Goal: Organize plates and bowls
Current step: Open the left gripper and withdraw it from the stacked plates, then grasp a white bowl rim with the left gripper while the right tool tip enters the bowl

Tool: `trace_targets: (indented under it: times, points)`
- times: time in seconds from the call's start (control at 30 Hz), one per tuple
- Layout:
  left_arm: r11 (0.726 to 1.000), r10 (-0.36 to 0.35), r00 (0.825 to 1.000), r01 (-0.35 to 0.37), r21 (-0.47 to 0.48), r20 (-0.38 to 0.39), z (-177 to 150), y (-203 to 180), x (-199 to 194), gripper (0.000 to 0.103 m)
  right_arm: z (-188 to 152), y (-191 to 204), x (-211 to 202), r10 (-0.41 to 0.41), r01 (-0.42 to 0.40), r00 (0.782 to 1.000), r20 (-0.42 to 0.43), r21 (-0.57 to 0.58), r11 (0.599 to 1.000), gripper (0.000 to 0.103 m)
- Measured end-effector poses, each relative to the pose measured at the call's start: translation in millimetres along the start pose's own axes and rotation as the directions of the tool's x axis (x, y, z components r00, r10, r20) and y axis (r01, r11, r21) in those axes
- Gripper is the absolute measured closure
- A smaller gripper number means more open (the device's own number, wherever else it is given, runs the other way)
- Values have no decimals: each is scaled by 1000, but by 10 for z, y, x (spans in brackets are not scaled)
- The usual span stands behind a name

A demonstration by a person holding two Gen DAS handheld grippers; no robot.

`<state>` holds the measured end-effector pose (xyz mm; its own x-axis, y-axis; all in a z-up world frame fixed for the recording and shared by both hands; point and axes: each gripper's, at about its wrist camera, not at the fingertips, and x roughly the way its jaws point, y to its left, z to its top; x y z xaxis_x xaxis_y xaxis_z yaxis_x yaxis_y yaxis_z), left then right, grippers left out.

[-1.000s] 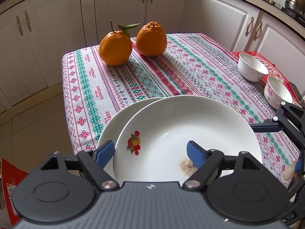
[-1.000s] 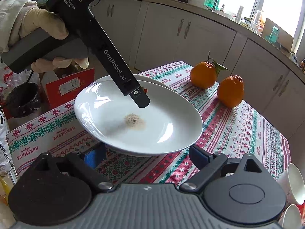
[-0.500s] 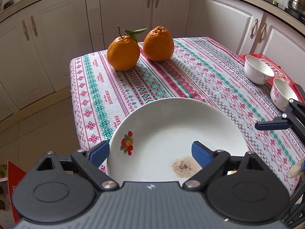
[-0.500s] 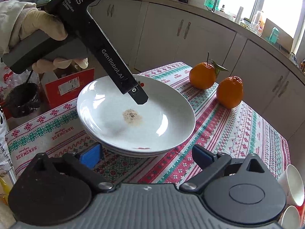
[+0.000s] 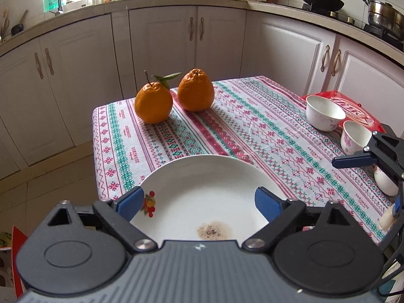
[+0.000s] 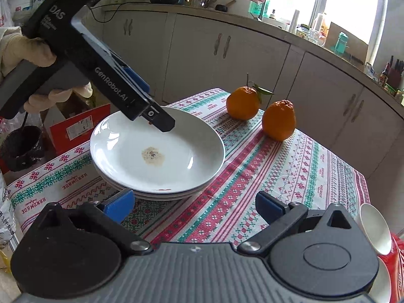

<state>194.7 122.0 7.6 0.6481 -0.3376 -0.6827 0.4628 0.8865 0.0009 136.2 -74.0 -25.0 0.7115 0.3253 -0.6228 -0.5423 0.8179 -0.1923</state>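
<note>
A stack of white plates (image 6: 156, 156) sits at the near-left corner of the patterned tablecloth (image 6: 290, 166). The top plate (image 5: 202, 197) has a brown stain and a fruit picture. My left gripper (image 5: 199, 203) hovers over that plate's rim with its jaws opening, and its pads do not touch the plate. From the right wrist view, the left gripper (image 6: 154, 103) hangs above the stack's far-left side, held by a gloved hand (image 6: 27, 53). My right gripper (image 6: 194, 205) is open just short of the stack, with only cloth between its fingers (image 5: 353, 161).
Two oranges (image 5: 154, 103) (image 5: 195, 91) stand at the table's far end. Small white bowls (image 5: 324, 116) (image 5: 356, 136) rest by a red packet (image 5: 358, 111) at the right edge. A red box (image 6: 78, 126) and a dark pot (image 6: 21, 146) are on the floor beside the stack.
The top plate, earlier tilted above the lower ones, now rests level on the stack. Both grippers have opened wider and pulled back and up from it.
</note>
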Motion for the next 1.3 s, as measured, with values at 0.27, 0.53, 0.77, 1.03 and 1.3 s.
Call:
trace_targets:
  times: [0.27, 0.53, 0.77, 1.03, 1.3]
  points:
    - [996, 25, 983, -41, 80, 182, -155, -558, -325, 1, -199, -296, -349, -99, 97, 995, 18, 89, 991, 0]
    - [988, -3, 979, -29, 153, 205, -348, -1291, -376, 1, -521, -570, -684, -171, 165, 985, 18, 179, 970, 0]
    - [989, -112, 974, 89, 122, 197, -373, -1801, -247, 1, -831, -837, -972, -237, 229, 972, 3, 235, 944, 0]
    - [960, -220, 960, 181, 215, 174, -313, -2287, -13, 1, -1208, -1262, -1315, -321, 318, 946, -41, 308, 897, 0]
    - [921, -283, 954, 242, 305, 98, -356, -2699, 306, 1, -1500, -1497, -1400, -314, 329, 944, -98, 344, 880, 0]
